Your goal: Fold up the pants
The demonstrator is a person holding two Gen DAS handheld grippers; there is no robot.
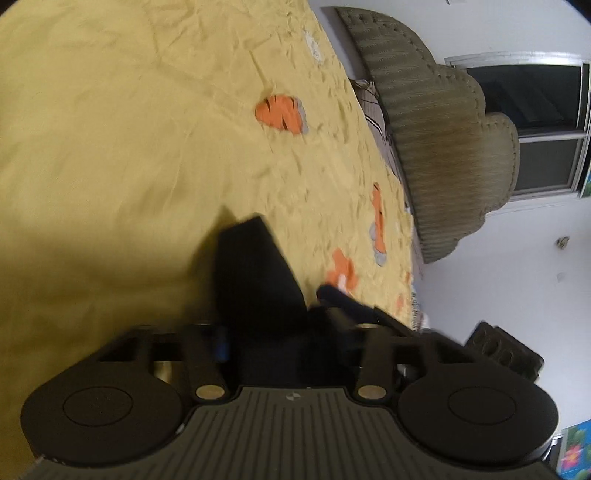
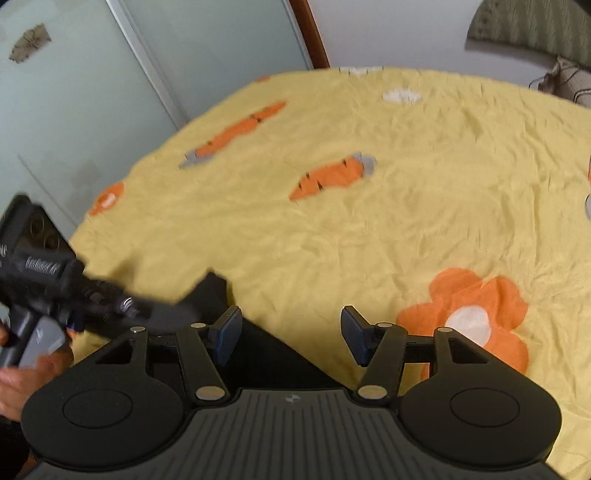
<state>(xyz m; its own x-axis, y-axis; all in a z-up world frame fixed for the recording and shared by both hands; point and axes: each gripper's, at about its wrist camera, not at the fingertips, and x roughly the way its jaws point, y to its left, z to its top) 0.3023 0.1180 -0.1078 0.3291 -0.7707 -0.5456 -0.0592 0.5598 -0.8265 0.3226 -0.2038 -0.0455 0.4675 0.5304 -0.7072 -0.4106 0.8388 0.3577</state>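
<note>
While the left gripper (image 1: 291, 321) clamps dark pants (image 1: 255, 280) over the yellow bedsheet (image 1: 110, 129), the open-jawed right gripper (image 2: 291, 334) should pinch an edge squarely.

Yellow bed sheet (image 2: 369, 240), printed with orange carrots (image 2: 328, 177) carrying thin black strokes and grey tops. Also one large orange flower (image 2: 476, 317) with white centre, and small white flowers (image 2: 402, 96) near far edge. Black pants (image 1: 255, 280) on the sheet, plain, without any pattern seen. Black right claw (image 2: 291, 334) with dark blue pads (image 2: 354, 336); ribbed grey body behind. Black left claw (image 1: 280, 332), one blue pad (image 1: 221, 345) visible. Olive-brown headboard (image 1: 436, 140) with fine vertical stripes. White walls (image 1: 498, 277). Pale green frosted door panels (image 2: 74, 74) in grey frame, reddish-brown wooden strip (image 2: 310, 33) beside.
</note>
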